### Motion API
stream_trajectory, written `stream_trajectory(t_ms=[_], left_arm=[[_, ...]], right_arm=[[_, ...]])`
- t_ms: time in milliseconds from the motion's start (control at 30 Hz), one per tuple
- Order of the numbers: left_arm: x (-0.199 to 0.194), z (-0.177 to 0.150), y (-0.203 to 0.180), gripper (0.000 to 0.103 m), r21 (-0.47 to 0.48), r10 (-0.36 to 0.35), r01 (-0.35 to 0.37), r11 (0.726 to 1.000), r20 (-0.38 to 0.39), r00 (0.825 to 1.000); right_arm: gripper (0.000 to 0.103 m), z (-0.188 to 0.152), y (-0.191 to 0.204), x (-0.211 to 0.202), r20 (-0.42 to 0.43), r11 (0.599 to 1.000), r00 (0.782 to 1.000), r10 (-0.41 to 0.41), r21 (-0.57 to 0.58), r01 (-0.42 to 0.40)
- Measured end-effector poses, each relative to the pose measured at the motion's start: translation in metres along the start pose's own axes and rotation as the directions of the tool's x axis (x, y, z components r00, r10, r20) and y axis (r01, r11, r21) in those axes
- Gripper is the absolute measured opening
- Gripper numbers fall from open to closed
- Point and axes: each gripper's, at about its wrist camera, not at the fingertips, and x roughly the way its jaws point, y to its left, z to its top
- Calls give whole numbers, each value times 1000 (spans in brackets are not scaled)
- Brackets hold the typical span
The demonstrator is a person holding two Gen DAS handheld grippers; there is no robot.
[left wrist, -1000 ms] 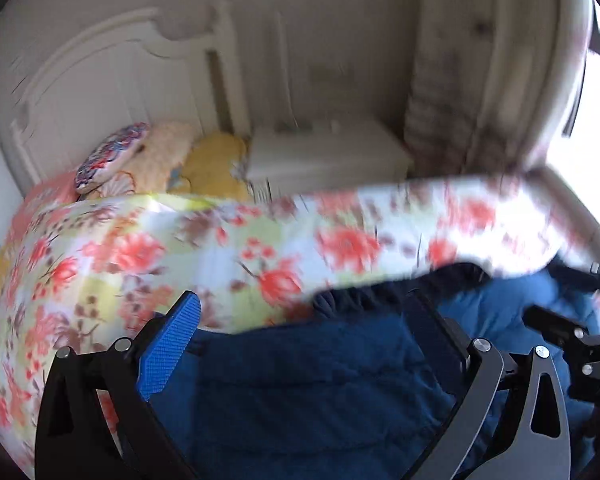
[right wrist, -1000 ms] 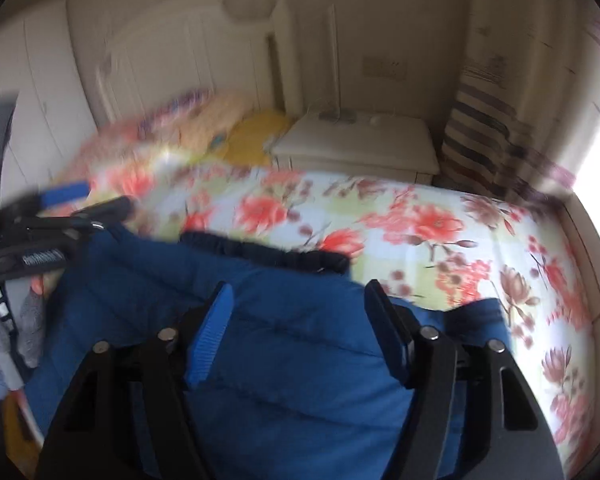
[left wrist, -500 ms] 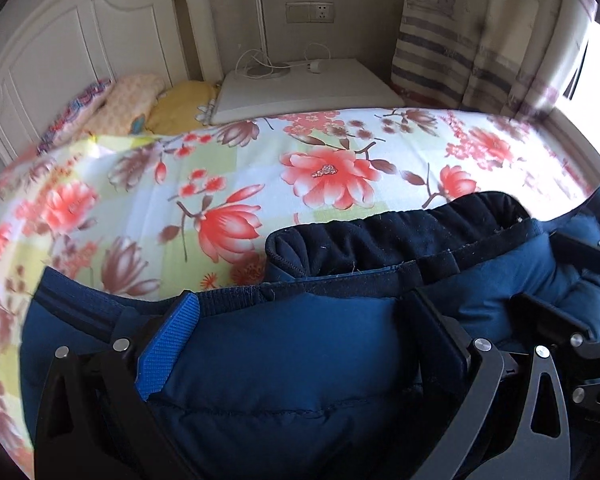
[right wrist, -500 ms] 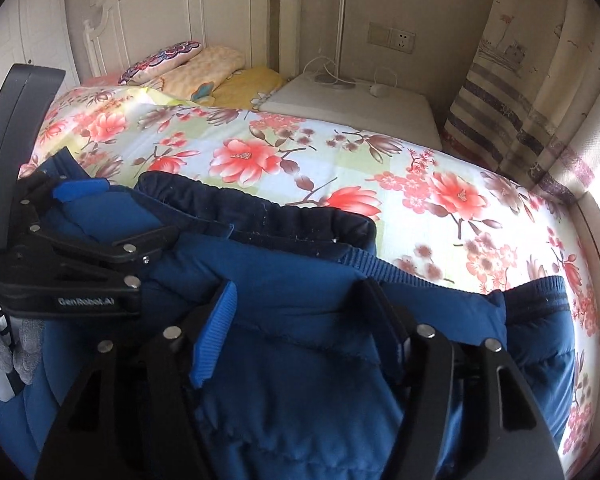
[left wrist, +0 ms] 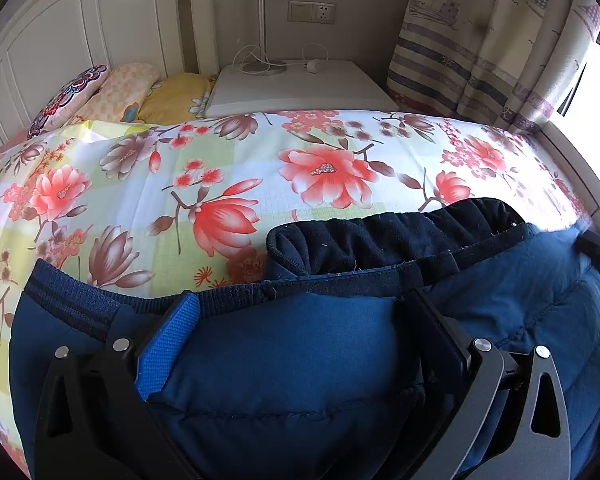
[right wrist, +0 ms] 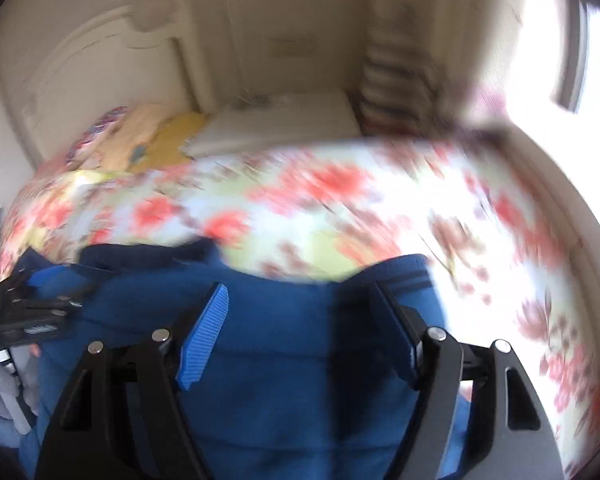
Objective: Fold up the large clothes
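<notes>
My left gripper [left wrist: 304,328] is wide apart, and the blue padded jacket [left wrist: 300,360] fills the space between its two fingers. I cannot tell if the fingers press the cloth or only rest around it, because the jacket bulges up between them. My right gripper [right wrist: 300,316] is also wide apart with the same blue cloth between its fingers; that view is blurred, so I cannot say if it has a real hold.

The jacket lies on the near part of the bed [left wrist: 228,168], with its hem band and dark collar [left wrist: 392,236] towards the headboard [left wrist: 60,48]. I judge that both grippers stand side by side on the jacket's body so that I can press it flat or take a new edge for the next fold.

The jacket is thick and quilted, with stitched seams across it and a ribbed knitted band at the edge. The collar looks like soft dark fleece, gathered in wrinkles. Such puffy material will probably spring back after folding. The bed sheet is smooth cotton with red flowers. Pillows [left wrist: 112,88] lie by the headboard, a white nightstand [left wrist: 300,84] beside them.
</notes>
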Motion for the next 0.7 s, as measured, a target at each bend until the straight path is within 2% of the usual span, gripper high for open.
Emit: stream_trajectory(t_ms=[33, 67, 100, 200, 267, 300, 333, 367, 467, 533, 567, 600, 700], left_arm=[[0, 0, 1, 99, -4, -5, 5, 1000, 0, 1000], [0, 0, 2, 99, -7, -10, 10, 1000, -1, 1000], [0, 0, 2, 99, -8, -11, 11, 1000, -2, 1000], [0, 0, 2, 99, -8, -11, 11, 1000, -1, 1000], [0, 0, 2, 99, -9, -12, 12, 1000, -1, 1000], [0, 0, 2, 99, -8, -11, 11, 1000, -2, 1000], [0, 0, 2, 99, -8, -11, 11, 1000, -2, 1000], [0, 0, 2, 99, -7, -10, 10, 1000, -2, 1000], [0, 0, 2, 99, -9, -11, 11, 1000, -2, 1000], [0, 0, 1, 99, -9, -10, 10, 1000, -1, 1000], [0, 0, 2, 99, -9, -11, 11, 1000, -2, 1000], [0, 0, 2, 99, -11, -13, 13, 1000, 0, 1000], [-1, 0, 2, 99, -13, -8, 8, 1000, 0, 1000]], right_arm=[[73, -3, -12, 9, -39, 998, 998, 52, 38, -51], [73, -5, -22, 15, -42, 990, 993, 111, 86, -107], [73, -4, -25, 16, -45, 987, 990, 131, 100, -126], [76, -3, -20, 17, -65, 991, 990, 125, 65, -120], [72, -2, -29, 12, -43, 980, 987, 156, 134, -149], [70, -2, -32, 7, -23, 979, 992, 127, 163, -121], [70, -2, -29, -7, 16, 984, 999, 30, 173, -32], [72, -1, -22, -16, 47, 989, 999, -7, 149, 0], [75, 2, 17, -30, 89, 1000, 996, 18, -9, -17], [88, -1, 41, -21, 60, 992, 998, -2, -123, 9], [90, -6, 49, -2, -5, 985, 1000, -7, -173, 6], [90, -11, 50, 16, -68, 984, 998, -14, -181, 1], [92, -11, 41, 18, -64, 990, 998, 24, -138, -32]])
